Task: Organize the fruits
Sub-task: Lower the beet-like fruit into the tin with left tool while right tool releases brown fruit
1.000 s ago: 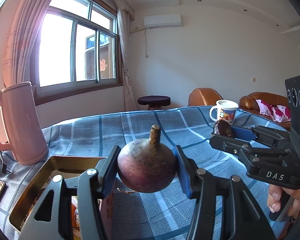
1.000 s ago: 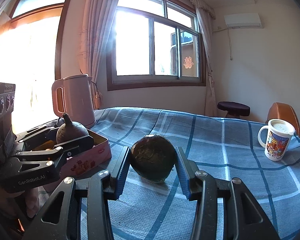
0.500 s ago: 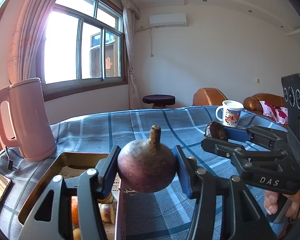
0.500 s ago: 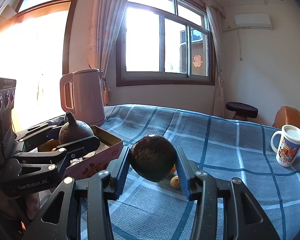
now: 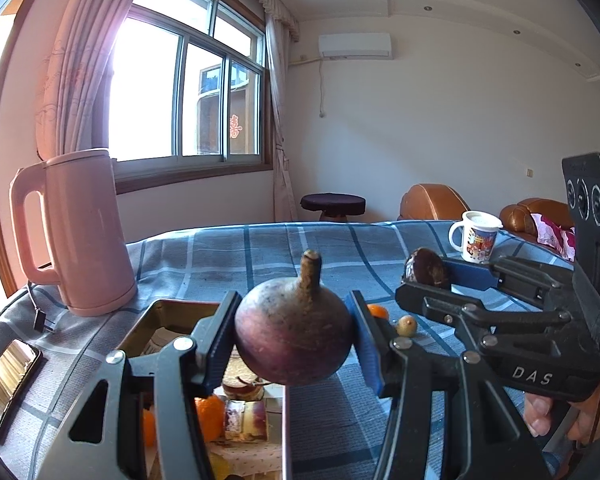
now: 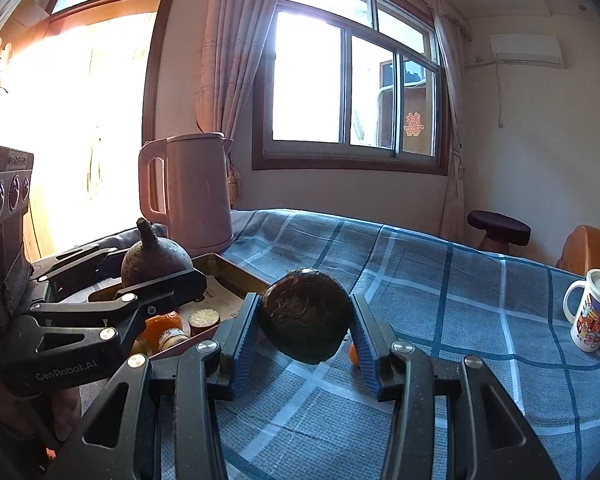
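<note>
Above a table draped in blue plaid cloth (image 5: pixel 284 252), two black two-finger grippers with blue pads, each carrying one fruit. Left gripper (image 5: pixel 292 336) pinching one round purple-brown fruit with a stubby upright stalk (image 5: pixel 294 336), pads pressed against both its sides, held clear of the cloth and over the right edge of one open rectangular metal tin (image 5: pixel 152 316). Right gripper (image 6: pixel 305 326) pinching one dark, rough, roundish fruit (image 6: pixel 305 322) the same way, lifted above the cloth just to the right of the same tin. Seen side-on from the left wrist view: right gripper (image 5: pixel 424 276) level with the left one and close beside it, fingers of one hand (image 5: pixel 540 416) wrapped on its handle.

Inside the tin: at least two orange citrus pieces (image 5: pixel 210 416), plus one round cork-topped jar (image 6: pixel 204 318) and a few wrapped items too crowded to count. On the cloth, outside the tin: two small loose fruits, one orange (image 5: pixel 378 312) and one yellowish (image 5: pixel 406 325), lying near each other between the two grippers.

Elsewhere on the table: one pink electric kettle (image 5: pixel 80 232) standing behind the tin, one white printed mug (image 5: pixel 476 240) well apart at the far right, one phone (image 5: pixel 8 384) lying flat at the left edge. Beyond: one window with curtains, one dark round stool (image 5: pixel 332 204), brown leather seats (image 5: pixel 432 202), one wall air conditioner (image 5: pixel 354 46).
</note>
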A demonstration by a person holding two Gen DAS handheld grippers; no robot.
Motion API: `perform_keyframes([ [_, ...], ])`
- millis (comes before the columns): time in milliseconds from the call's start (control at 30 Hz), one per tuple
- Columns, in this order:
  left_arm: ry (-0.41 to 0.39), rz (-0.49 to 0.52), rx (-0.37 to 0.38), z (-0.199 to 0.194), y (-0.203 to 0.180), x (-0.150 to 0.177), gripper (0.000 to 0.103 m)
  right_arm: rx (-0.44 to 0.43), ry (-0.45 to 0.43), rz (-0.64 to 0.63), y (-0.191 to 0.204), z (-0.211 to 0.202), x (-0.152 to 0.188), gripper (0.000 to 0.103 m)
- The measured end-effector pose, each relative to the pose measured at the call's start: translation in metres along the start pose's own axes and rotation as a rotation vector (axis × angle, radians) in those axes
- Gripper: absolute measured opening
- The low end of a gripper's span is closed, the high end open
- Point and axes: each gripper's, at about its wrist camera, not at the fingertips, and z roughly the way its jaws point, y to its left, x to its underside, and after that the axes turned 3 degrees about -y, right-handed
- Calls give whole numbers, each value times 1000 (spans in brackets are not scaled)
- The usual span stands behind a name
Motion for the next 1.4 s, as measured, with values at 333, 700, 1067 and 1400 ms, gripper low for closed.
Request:
perform_keyframes([
  [333,-2,-20,-45,-5,21,-2,55,-35,5,-32,17,10,-9,47],
  [700,7,-49,-85,-7,46,0,55,-73,20,-65,37,26,-14,47],
  [1067,23,-84,-142,-6,77,0,55,-103,45,-93,58,41,-14,47],
  [1400,88,-114,-168,5,99,7,55,-137,89,-96,76,62,-9,47],
])
